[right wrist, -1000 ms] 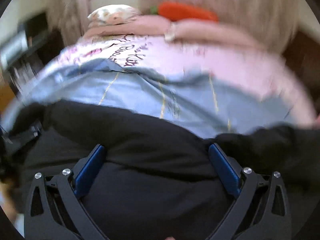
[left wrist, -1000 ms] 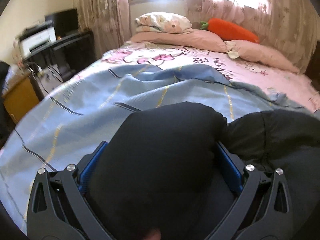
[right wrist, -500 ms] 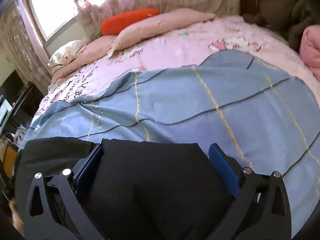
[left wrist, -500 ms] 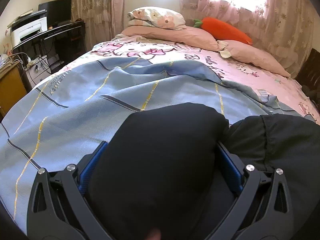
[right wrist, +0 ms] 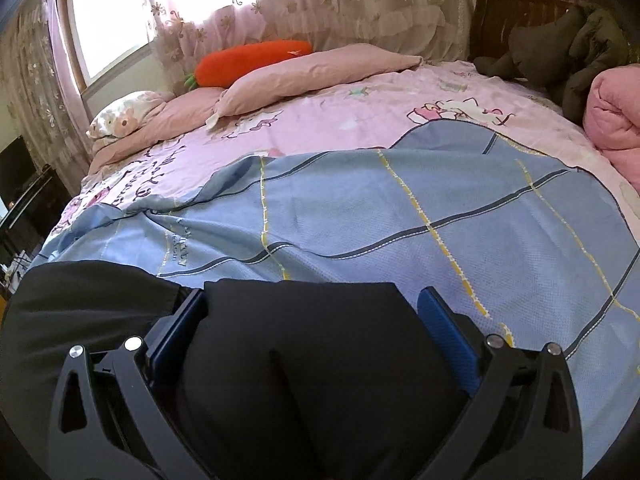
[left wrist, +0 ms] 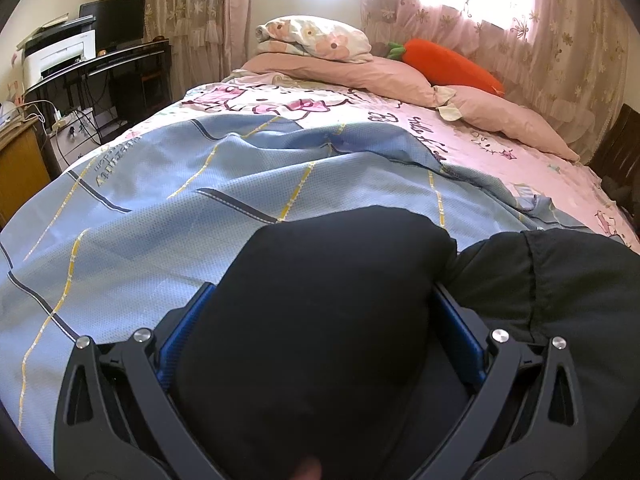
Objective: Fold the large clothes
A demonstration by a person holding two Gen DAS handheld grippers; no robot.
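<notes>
A large black garment (left wrist: 320,320) is bunched between the blue pads of my left gripper (left wrist: 320,304), which is shut on it; more of it hangs to the right (left wrist: 560,280). In the right wrist view my right gripper (right wrist: 312,308) is shut on another thick fold of the same black garment (right wrist: 312,360), and more of the cloth trails to the left (right wrist: 80,312). Both grippers hold the garment just above the near part of a light blue checked blanket (left wrist: 160,208) (right wrist: 400,216). The fingertips are hidden by the cloth.
The blanket lies on a pink cartoon-print bed sheet (left wrist: 500,160). Pink pillows (left wrist: 360,72) and an orange carrot plush (left wrist: 452,64) lie at the head under the curtained window. A desk with a printer (left wrist: 60,56) stands left. A rolled pink quilt (right wrist: 616,112) and dark clothes (right wrist: 568,48) lie at the right.
The right gripper has swung to the right and steadied, now facing the bed's right side. The left gripper has shifted slightly and still holds its fold.
</notes>
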